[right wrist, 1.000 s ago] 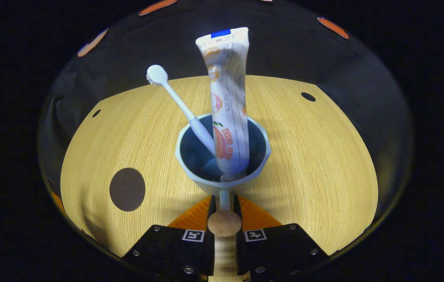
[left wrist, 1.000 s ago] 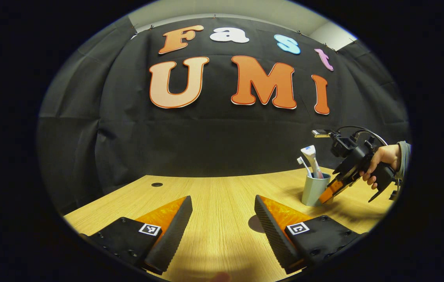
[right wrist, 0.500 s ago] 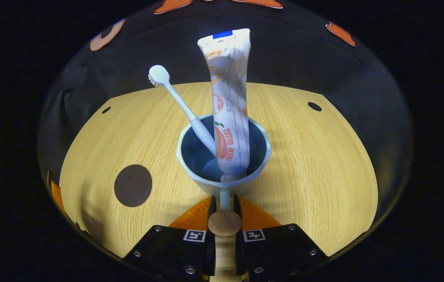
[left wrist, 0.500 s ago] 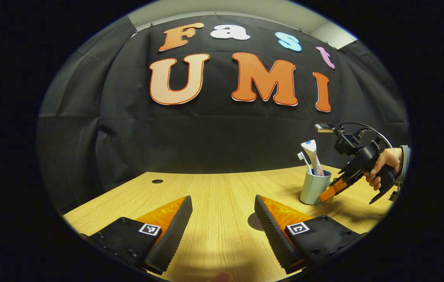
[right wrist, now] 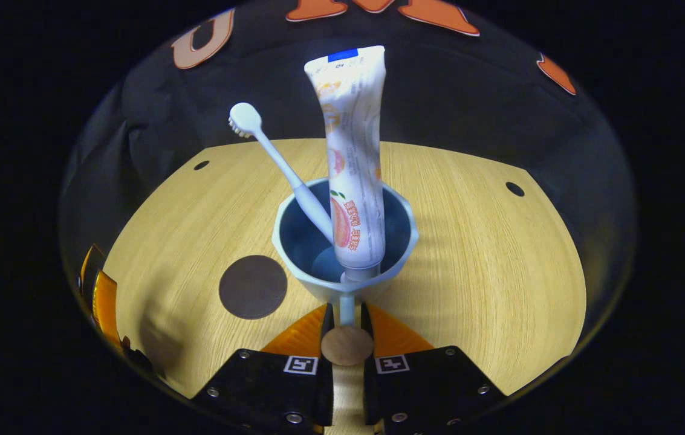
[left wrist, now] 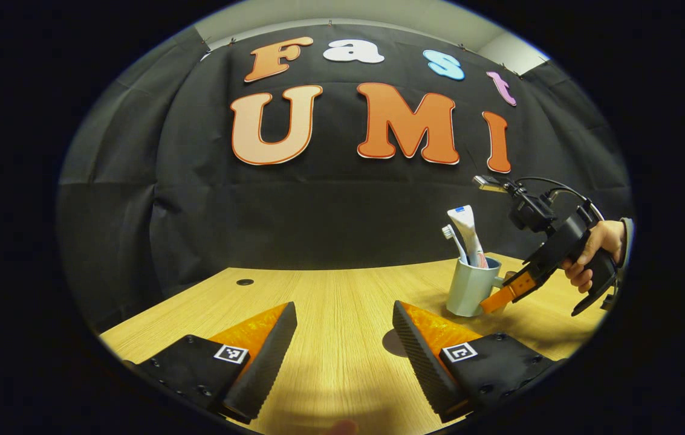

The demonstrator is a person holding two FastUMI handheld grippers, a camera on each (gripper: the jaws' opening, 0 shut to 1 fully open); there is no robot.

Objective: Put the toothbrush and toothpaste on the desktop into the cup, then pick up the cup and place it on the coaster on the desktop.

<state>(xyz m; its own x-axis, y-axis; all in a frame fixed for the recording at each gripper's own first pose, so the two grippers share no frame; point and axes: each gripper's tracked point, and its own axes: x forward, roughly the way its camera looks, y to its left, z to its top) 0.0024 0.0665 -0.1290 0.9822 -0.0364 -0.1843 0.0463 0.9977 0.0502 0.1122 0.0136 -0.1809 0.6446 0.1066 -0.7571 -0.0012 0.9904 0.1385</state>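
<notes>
Lifted since a second ago, the cup, with toothbrush and toothpaste inside, has come nearer the coaster, left of the right gripper, whose jaws clamp the cup's handle. Farther back, pale wooden desktop meets black cloth wall. Left gripper hovers, jaws apart.
</notes>
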